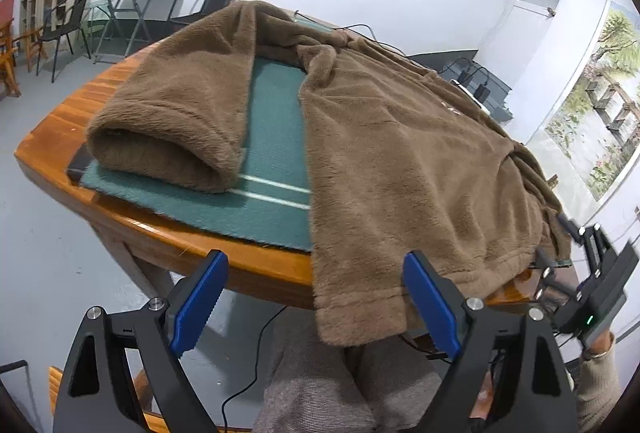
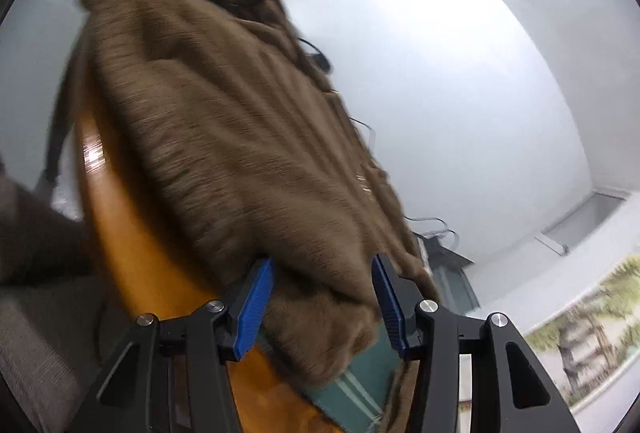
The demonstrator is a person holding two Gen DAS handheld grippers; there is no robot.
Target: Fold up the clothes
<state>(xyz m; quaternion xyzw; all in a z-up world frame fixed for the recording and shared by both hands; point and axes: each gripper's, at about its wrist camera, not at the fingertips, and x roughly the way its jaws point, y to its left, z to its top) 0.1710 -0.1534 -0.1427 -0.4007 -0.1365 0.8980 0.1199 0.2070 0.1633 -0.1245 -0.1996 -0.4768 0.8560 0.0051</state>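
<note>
Brown fleece fills most of both views: a plush garment (image 1: 400,153) lies spread over a green mat (image 1: 272,161) on a glossy wooden table (image 1: 132,225), one sleeve (image 1: 180,113) folded across the mat at the left of the left wrist view, the hem drooping over the table's near edge at lower centre. The left gripper (image 1: 316,305) hangs released just off that edge, blue pads wide apart, the hem's corner near its right pad, nothing pinched. In the blurred right wrist view the right gripper (image 2: 324,305) is partly parted, a fold of the garment (image 2: 240,137) between its pads; I cannot tell whether they press it.
</note>
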